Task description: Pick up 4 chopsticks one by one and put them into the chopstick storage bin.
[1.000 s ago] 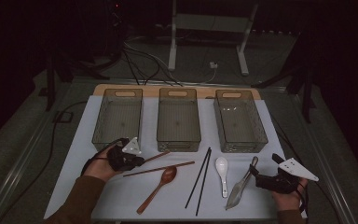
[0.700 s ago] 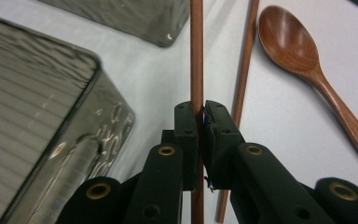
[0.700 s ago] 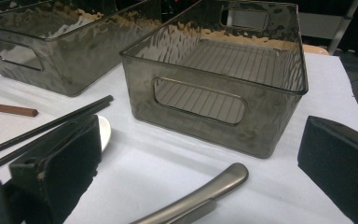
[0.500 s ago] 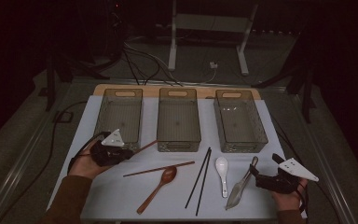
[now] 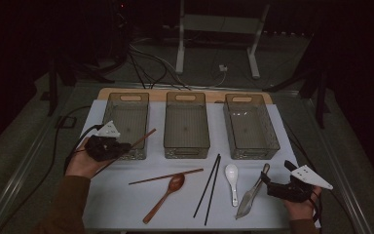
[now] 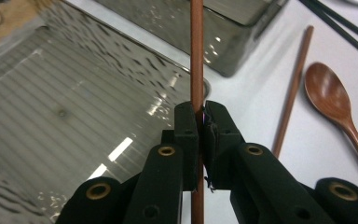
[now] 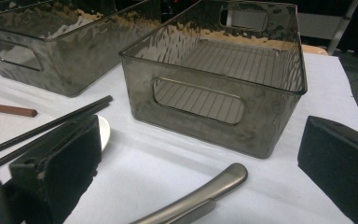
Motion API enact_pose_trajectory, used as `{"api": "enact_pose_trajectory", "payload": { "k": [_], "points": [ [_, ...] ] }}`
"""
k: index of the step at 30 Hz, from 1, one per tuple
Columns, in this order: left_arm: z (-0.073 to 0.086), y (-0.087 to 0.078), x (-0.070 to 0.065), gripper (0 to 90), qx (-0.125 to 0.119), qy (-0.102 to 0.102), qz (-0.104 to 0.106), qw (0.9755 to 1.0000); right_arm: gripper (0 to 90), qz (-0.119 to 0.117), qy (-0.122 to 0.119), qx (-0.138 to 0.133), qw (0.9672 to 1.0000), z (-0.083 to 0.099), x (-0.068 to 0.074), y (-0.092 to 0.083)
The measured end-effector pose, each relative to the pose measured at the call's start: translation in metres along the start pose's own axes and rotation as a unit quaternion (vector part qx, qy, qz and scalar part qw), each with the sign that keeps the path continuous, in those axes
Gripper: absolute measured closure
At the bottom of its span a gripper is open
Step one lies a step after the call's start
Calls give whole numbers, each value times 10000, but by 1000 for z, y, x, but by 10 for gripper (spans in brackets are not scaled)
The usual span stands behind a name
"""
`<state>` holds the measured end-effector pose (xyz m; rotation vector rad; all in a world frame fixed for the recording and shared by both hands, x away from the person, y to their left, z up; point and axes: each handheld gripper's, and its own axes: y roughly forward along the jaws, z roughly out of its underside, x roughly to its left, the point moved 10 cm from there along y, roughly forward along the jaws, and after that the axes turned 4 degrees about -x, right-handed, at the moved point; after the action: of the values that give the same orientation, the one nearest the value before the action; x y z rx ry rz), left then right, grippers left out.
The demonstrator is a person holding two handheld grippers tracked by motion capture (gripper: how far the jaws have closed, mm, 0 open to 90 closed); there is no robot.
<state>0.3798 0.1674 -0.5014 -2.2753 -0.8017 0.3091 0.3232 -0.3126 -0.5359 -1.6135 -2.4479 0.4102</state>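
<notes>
My left gripper (image 5: 121, 148) is shut on a brown chopstick (image 5: 143, 138), held above the table at the near corner of the left bin (image 5: 126, 97). In the left gripper view the jaws (image 6: 200, 122) pinch the chopstick (image 6: 196, 56) over that bin (image 6: 74, 107). A second brown chopstick (image 5: 165, 176) and a wooden spoon (image 5: 168, 191) lie on the white mat. My right gripper (image 5: 269, 184) rests at the near right, open, its jaws (image 7: 200, 142) either side of a metal utensil's handle (image 7: 200, 195) without touching it.
The middle bin (image 5: 186, 100) and the right bin (image 5: 250, 102) stand in a row with the left one. Two black chopsticks (image 5: 208, 187), a white spoon (image 5: 232, 179) and the metal utensil (image 5: 251, 195) lie near the front edge. Cables trail on the floor behind.
My left gripper has risen and moved left and away toward the left bin, carrying the brown chopstick off the mat. The right gripper has stayed put.
</notes>
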Motion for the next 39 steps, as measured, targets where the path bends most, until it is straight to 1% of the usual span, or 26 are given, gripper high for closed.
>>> {"api": "enact_pose_trajectory", "payload": {
  "k": [4,8,11,13,14,17,26,27,31,32,34,39],
  "points": [
    [-3,-1,9,861,-9,-152,-122,9998,0,1,4,1,10000,0,0,0],
    [-6,-3,18,861,-41,-278,-308,9991,0,1,5,-3,10000,0,0,0],
    [-9,-4,24,861,-81,-403,-443,9982,0,1,13,9,10000,0,0,0],
    [-10,-5,28,861,-94,-489,-494,9975,0,-1,7,10,10000,0,0,1],
    [-11,-5,30,861,-81,-510,-562,9971,0,-1,7,11,10000,0,0,1],
    [-13,-5,35,861,-81,-637,-631,9959,0,0,5,13,10000,0,0,1],
    [-21,-7,50,861,-83,-1010,-871,9910,0,0,1,14,10000,0,0,1],
    [-22,-7,52,861,-115,-1053,-884,9904,0,-3,5,15,10000,1,0,1],
    [-24,-8,57,861,-130,-1142,-961,9887,0,-8,2,23,10000,1,0,1],
    [-25,-8,58,861,-141,-1182,-993,9879,0,-10,-3,24,10000,1,0,2],
    [-26,-8,61,861,-145,-1214,-1014,9873,0,-9,5,30,10000,1,0,2],
    [-29,-6,67,861,-133,-1380,-1111,9841,0,-5,3,35,10000,1,0,2]
  ]
}}
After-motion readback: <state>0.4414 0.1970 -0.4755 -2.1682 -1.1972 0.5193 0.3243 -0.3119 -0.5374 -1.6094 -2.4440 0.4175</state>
